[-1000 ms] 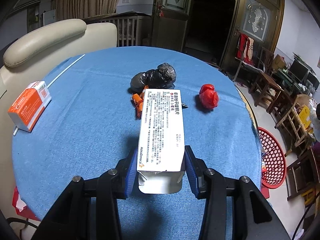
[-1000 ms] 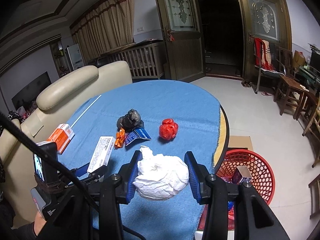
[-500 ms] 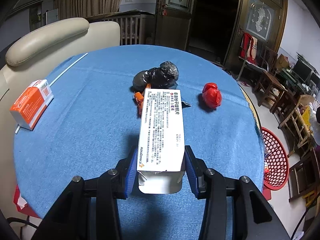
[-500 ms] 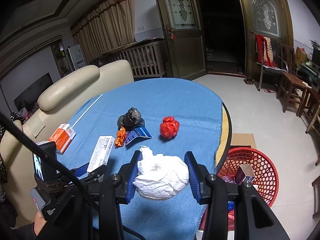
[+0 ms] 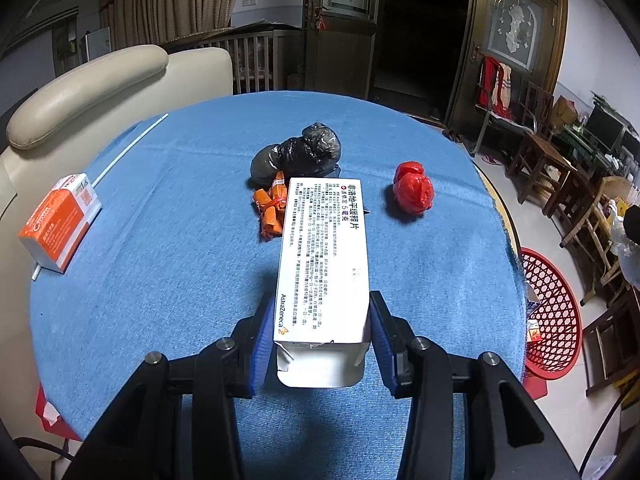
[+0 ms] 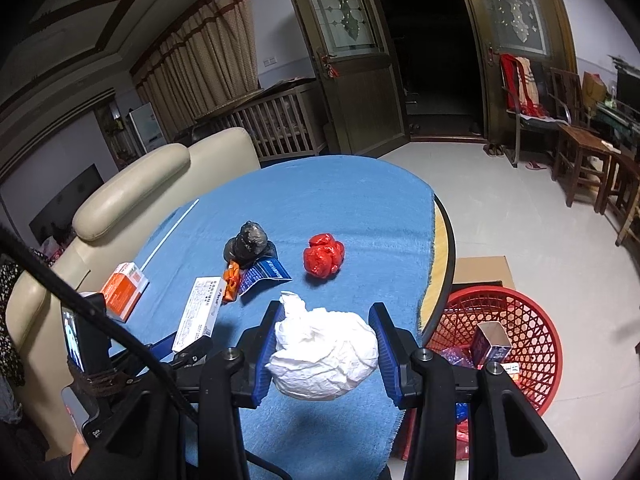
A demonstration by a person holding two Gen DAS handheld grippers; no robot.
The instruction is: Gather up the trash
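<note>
Blue-clothed round table, lower centre of both views: left gripper pinching long white printed carton; right gripper clamped on crumpled white paper wad, red mesh basket lower right.

Home living rm: sofa, curtains, crib, wood chairs.

Dim indoor light, sharp frames, fisheye-bent edges

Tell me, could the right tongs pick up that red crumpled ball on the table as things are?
Probably not yet: the right tongs are already shut on a white crumpled wad, so they are full. The path to the red ball itself looks free.
</note>
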